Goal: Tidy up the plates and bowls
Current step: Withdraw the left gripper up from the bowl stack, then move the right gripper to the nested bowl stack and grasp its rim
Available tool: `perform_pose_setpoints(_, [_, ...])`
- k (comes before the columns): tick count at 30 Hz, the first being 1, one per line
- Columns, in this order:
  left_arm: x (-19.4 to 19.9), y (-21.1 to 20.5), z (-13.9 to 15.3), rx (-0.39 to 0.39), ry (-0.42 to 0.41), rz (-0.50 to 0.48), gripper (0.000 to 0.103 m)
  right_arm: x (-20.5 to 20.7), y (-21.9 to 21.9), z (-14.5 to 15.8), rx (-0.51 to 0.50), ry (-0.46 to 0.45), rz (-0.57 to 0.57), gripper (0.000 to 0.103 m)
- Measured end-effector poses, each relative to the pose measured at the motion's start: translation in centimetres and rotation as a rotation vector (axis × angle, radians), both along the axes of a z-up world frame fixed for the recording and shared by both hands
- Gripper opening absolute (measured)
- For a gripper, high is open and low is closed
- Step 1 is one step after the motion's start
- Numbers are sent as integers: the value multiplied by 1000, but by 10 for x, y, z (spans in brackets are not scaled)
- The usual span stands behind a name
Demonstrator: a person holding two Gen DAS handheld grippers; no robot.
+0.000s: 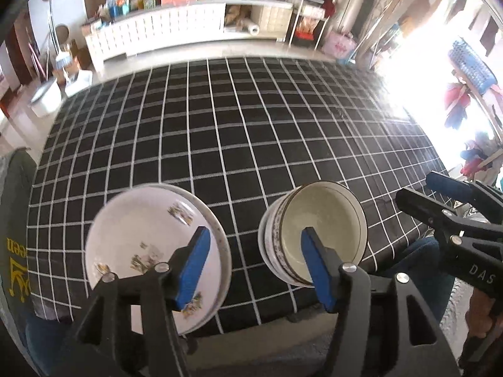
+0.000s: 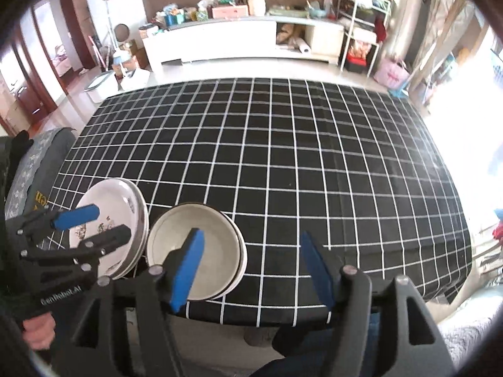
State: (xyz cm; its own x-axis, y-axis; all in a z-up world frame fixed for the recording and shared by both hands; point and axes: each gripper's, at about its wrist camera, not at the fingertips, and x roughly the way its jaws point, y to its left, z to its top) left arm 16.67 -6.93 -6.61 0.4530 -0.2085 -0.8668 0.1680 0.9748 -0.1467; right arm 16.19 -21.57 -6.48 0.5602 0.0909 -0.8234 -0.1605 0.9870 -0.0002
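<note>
A black cloth crossed by thin white grid lines is covering the tabletop (image 1: 251,132), lying flat and hanging slightly over the near edge. Two stacks are sitting close to that near edge, just beside each other without touching. On the left is the stack of plates (image 1: 151,251) — shallow, round, glossy white ceramic with small scattered floral prints on the top plate and the rims of more plates showing beneath it. On the right is the stack of bowls (image 1: 314,232), deeper and rounder, the top one showing a smooth cream inside, a thin dark line at the lip and a patterned band around the outer wall.

The left tool (image 1: 254,270) is hanging above the gap between the two stacks, its flat blue pads standing well apart with nothing between them and touching neither stack. The right tool (image 2: 251,270) is likewise gaping wide and empty — one blue pad is appearing over the bowls' inside, the other over bare cloth to their right. Both tools are black, angular plastic with silver rivets, and a hand is gripping the left one's handle in the right wrist view.
</note>
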Motion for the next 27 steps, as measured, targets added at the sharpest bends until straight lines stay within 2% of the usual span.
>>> perform_pose_setpoints(5, [-20,7,10,-5,-53,-54,64,-15,6,3,-6,-71,6,69])
perform_pose_setpoints(6, [-21,7,11,-6,-56,-59,64,-16,8,3,-16,-77,2,72])
perform_pose_setpoints(8, [-23,9,12,-7,-57,-66,64,-19,12,2,-47,-71,-13,76])
perform_pose_setpoints(14, [-22,14,15,-25,-46,-100,64,-24,13,-1,3,-55,-17,77])
perform_pose_setpoints(16, [-22,15,16,-34,-42,-114,64,-30,14,-1,25,-89,5,77])
perform_pose_setpoints(18, [-23,16,17,-36,-43,-126,64,-35,18,-4,-17,-121,6,77])
perform_pose_setpoints(20, [-22,17,16,-24,-39,-146,64,-30,19,-13,-24,-55,12,77])
perform_pose_setpoints(22, [-21,17,14,-24,-32,-165,64,-20,15,-26,51,54,21,77])
perform_pose_setpoints(24, [-19,16,13,-38,-18,-180,64,-15,12,-36,108,115,-9,77])
perform_pose_setpoints(25, [-17,16,11,-51,-6,-189,64,-12,10,-41,138,141,-22,77])
perform_pose_setpoints(27, [-14,16,8,-65,9,-194,64,-10,8,-45,160,134,-43,77])
